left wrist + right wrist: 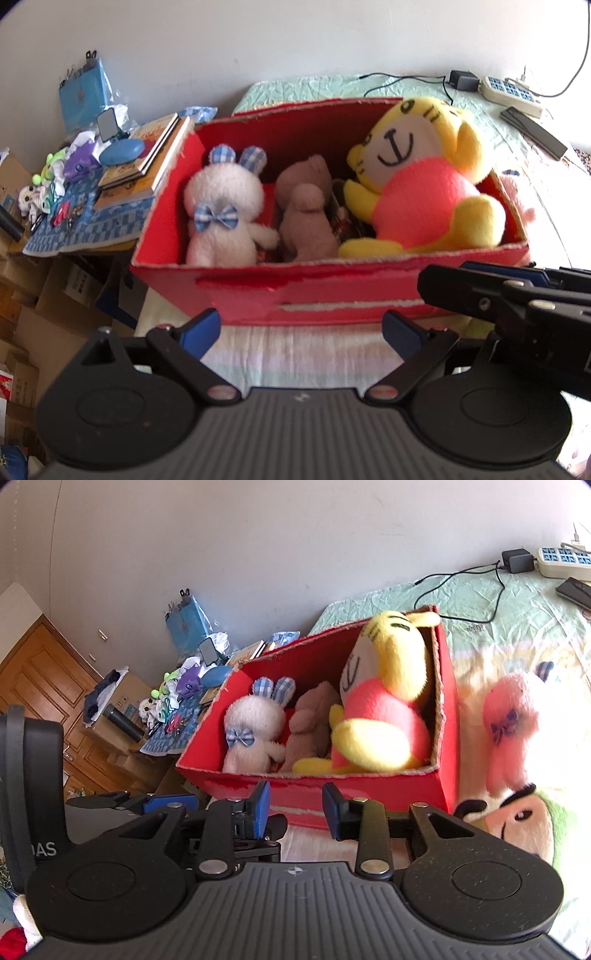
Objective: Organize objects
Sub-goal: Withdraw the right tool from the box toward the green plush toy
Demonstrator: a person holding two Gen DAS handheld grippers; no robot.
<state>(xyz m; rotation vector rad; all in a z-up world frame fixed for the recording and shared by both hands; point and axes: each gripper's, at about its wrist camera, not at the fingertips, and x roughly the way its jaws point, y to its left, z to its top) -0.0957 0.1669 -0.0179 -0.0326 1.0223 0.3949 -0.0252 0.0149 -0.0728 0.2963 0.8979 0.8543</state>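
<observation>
**Three plush toys in the red box, both grippers empty at its near wall**

The red box point(332, 295) sits on the bed point(303, 354) with its long axis running left to right across the left wrist view, its near wall facing both tools. Its left end overhangs the bed edge, beside a cluttered side table point(92, 225) stacked with books point(147, 158). Bare bedding lies between the near wall and the grippers, and more open bedding stretches behind the box toward a power strip point(511, 92) and a charger point(463, 79).

Inside, the white bunny point(225, 210) stands upright at the left end, facing near. The brown bear point(304, 214) sits upright in the middle, just beside it. The yellow tiger point(424, 184) fills the right end, leaning back, head above the far rim and feet toward the near wall.

Outside the box's right wall, a pink plush point(511, 723) lies on the bed, with a green-hooded plush point(524, 823) nearer.

The left gripper point(301, 332) hangs before the near wall, fingers wide apart, nothing between them. The right gripper point(295, 808) is just beside it on the right, fingers parted with a narrower gap, also empty.
</observation>
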